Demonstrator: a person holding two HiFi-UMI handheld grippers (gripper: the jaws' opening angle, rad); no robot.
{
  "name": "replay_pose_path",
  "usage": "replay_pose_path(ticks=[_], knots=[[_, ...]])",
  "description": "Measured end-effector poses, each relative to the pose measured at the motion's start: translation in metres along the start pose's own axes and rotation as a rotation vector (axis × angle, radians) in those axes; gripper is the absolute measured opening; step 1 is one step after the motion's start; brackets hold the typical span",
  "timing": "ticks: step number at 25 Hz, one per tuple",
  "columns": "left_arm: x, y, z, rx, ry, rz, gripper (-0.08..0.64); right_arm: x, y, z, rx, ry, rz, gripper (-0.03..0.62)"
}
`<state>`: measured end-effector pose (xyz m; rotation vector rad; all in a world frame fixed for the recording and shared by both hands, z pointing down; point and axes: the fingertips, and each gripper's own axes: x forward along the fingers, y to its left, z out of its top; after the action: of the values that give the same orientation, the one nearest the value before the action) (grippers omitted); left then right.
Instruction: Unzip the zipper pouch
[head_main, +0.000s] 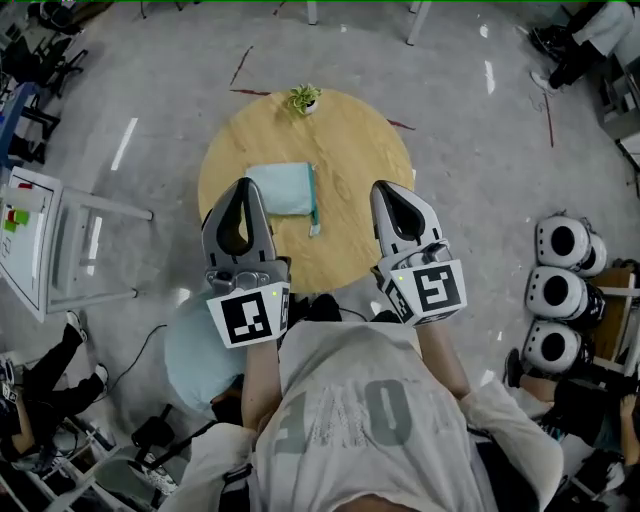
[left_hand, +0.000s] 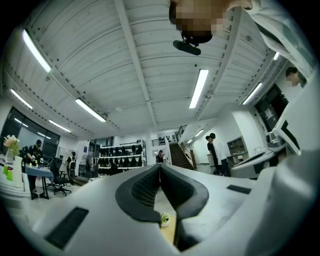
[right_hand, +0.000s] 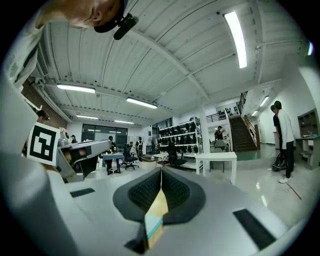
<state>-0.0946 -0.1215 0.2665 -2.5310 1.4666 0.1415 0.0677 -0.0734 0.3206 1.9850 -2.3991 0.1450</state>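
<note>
An open lab hall: ceiling strip lights (left_hand: 199, 88), stocked shelving (left_hand: 121, 153), office chairs (right_hand: 173, 153), a white table (right_hand: 215, 156), a staircase (right_hand: 247, 129).

The zipper pouch (head_main: 283, 190) lies on the bench (head_main: 350, 150), left of its middle. A small plant (head_main: 304, 98) stands at the bench's far edge. The left tool (head_main: 245, 188) hangs over the bench's near left edge, the right tool (head_main: 386, 190) over its near right edge.

Held out level ahead of the chest: left tool (head_main: 244, 186) and right tool (head_main: 384, 190), side by side, well apart. Jaws of both pressed together tip to tip, nothing gripped. Bare forearms (head_main: 258, 385) stretched forward, marker cubes (head_main: 248, 315) nearest the body.
</note>
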Motion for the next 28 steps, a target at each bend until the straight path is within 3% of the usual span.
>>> replay_pose_path(ticks=[7, 14, 21, 28], knots=[[0.036, 0.036, -0.028, -0.033, 0.026, -0.014, 0.028, 0.051, 0.005, -0.001, -0.014, 0.027, -0.026, 0.029], [0.044, 0.035, -0.039, -0.019, 0.050, -0.034, 0.028, 0.070, 0.001, 0.000, -0.019, 0.022, -0.019, 0.029], [0.041, 0.033, -0.037, -0.008, 0.051, 0.011, 0.028, 0.075, 0.004, 0.000, -0.023, 0.009, 0.030, 0.029], [0.044, 0.026, -0.035, 0.019, 0.049, -0.003, 0.028, 0.074, 0.002, 0.003, -0.023, 0.000, 0.045, 0.029]])
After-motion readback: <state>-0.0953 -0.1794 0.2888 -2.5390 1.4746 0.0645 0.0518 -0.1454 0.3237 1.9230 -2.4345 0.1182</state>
